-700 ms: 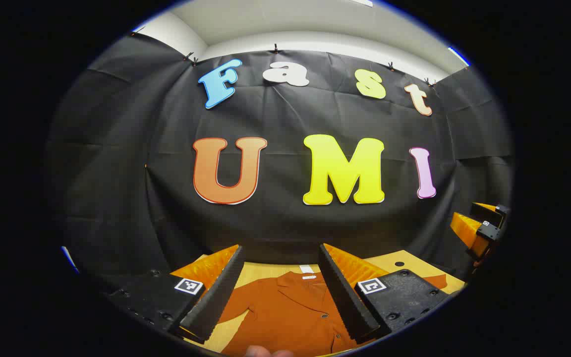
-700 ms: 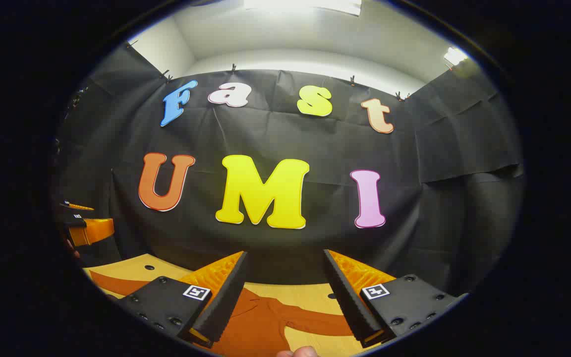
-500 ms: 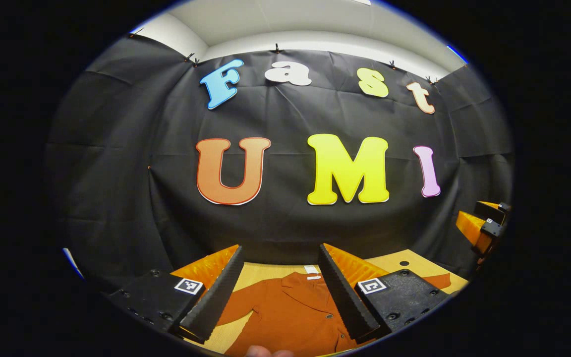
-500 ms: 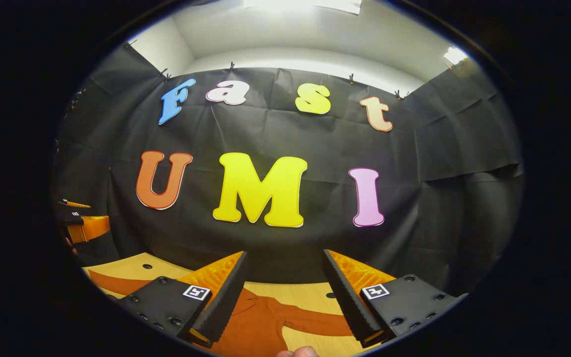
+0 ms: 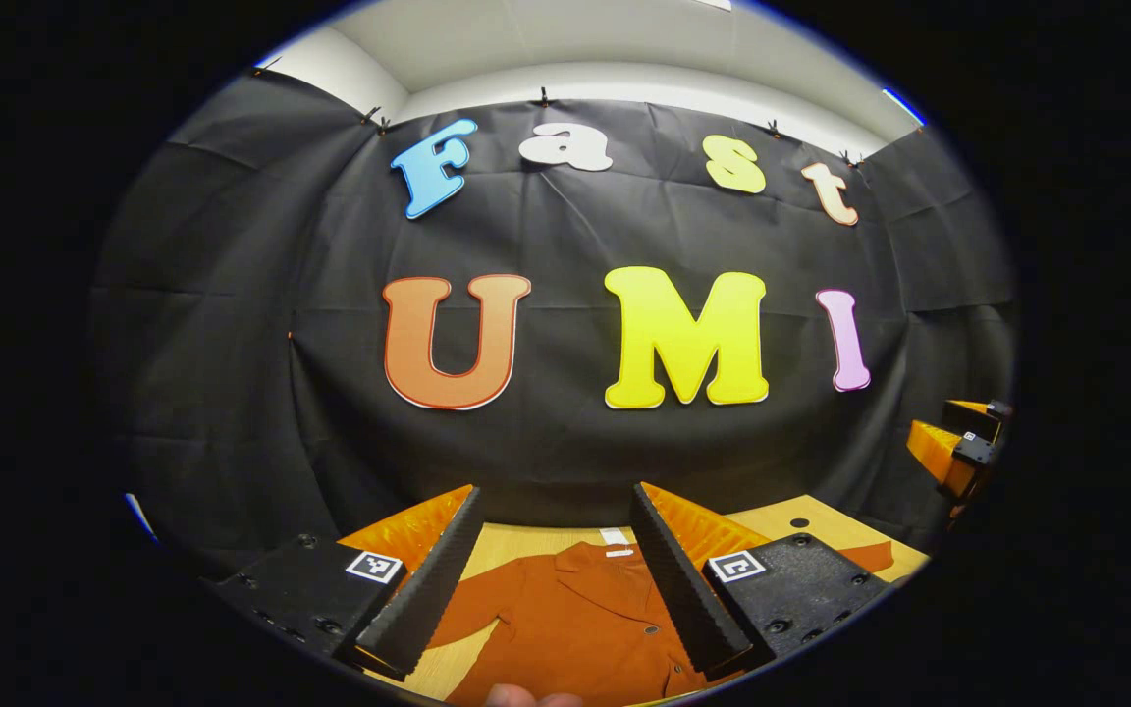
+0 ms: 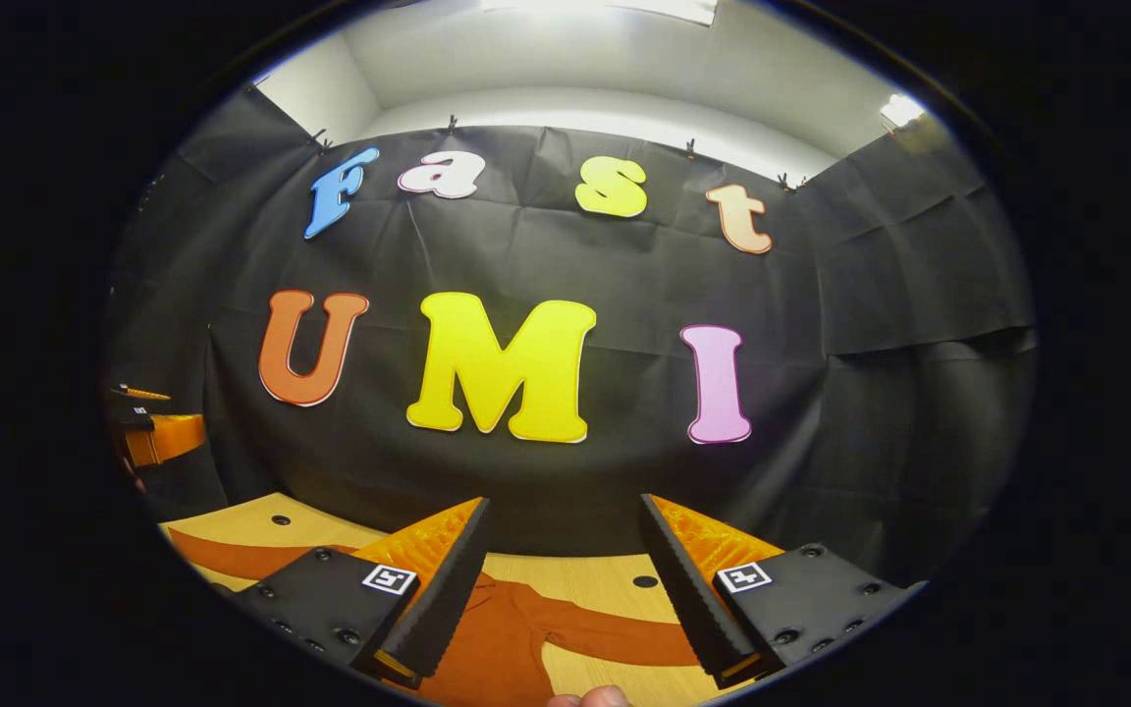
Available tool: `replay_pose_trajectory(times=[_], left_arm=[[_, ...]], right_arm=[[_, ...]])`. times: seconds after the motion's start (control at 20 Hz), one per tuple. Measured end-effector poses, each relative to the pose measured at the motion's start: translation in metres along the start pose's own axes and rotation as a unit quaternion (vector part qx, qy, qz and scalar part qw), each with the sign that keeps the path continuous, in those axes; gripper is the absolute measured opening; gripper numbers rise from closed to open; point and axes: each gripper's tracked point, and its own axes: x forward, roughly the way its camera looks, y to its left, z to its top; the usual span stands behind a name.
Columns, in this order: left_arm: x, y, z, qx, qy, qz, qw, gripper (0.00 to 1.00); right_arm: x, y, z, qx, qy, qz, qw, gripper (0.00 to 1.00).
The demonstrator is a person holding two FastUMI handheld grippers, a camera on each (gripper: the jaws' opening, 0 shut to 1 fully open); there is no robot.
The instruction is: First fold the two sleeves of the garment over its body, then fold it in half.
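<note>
Down on the pale wooden counter (image 5: 516, 538) lies the rust-orange garment (image 5: 575, 619), spread flat with its collar toward the black cloth wall (image 5: 565, 442) and a small white label showing at the neck. From the left gripper view, the left gripper (image 5: 558, 579) hangs above the garment's upper body, its two fingers (image 5: 428, 584) spread wide apart with nothing between them but the shirt front and its buttons far below. One sleeve (image 5: 472, 609) runs out to the left of the body, and the tip of the other sleeve (image 5: 870, 556) peeks out past the right finger, near a dark round hole in the counter. Off at the right edge of this view sits the other gripper (image 5: 958, 447), held up in the air, well apart from the cloth.

Over to the right gripper view now: the right gripper (image 6: 565, 589) also hovers above the counter (image 6: 605, 579), fingers (image 6: 693, 589) released and gaping, holding nothing. Between them the garment (image 6: 507, 638) shows its shoulder, with a sleeve (image 6: 624, 636) stretching out flat to the right across the wood. Another stretch of orange cloth (image 6: 232, 555) lies along the counter at the left. The left gripper (image 6: 158, 437) is at the far left edge, raised, too small to judge. A fingertip of the person's hand (image 6: 590, 698) shows at the bottom rim.
</note>
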Motion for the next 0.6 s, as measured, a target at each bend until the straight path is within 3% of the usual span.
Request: replay_pose_trajectory(times=[0.6], left_arm=[[-0.001,-0.001,-0.003,-0.003,0.011,0.002,1.000,0.97]], right_arm=[[0.007,0.004,-0.012,0.006,0.014,0.010,1.000,0.94]])
